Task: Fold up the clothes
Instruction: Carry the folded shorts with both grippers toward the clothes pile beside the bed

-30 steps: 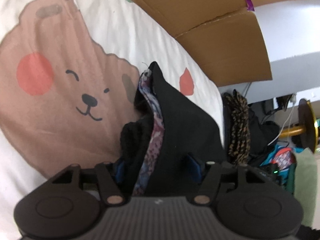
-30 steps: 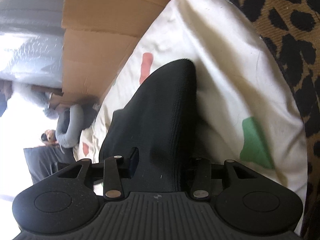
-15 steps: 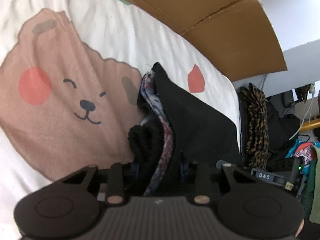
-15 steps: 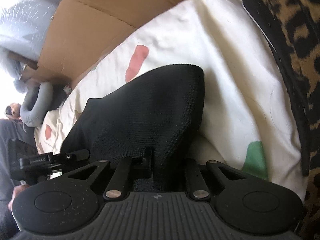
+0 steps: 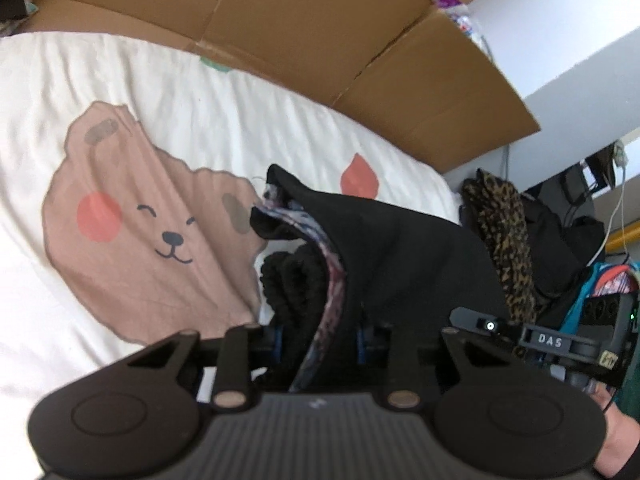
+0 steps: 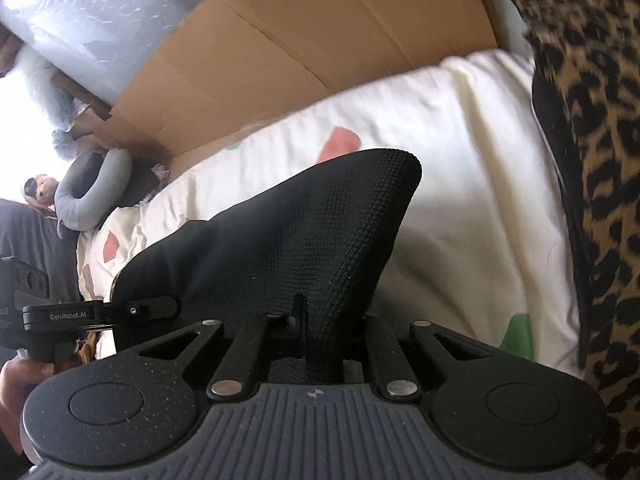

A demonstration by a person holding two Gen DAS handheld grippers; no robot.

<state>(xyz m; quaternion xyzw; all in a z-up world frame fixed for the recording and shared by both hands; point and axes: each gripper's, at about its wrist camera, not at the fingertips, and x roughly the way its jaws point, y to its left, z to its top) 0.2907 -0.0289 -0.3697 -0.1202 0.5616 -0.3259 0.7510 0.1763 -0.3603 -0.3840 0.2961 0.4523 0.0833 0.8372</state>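
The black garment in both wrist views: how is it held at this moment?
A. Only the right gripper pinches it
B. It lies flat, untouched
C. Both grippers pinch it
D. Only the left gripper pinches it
C: the left gripper and the right gripper each clamp a bunch of the black garment.

"das" on the right gripper [image 5: 560, 344]; "genrobot.ai" on the left gripper [image 6: 80, 316].

left gripper [image 5: 320, 340]: clamped on black garment [image 5: 400, 248] | garment: bunched over bear-print sheet [image 5: 168, 152], right of bear face | cardboard [image 5: 320, 36]: beyond sheet | leopard-print cloth [image 5: 504, 232]: right of garment
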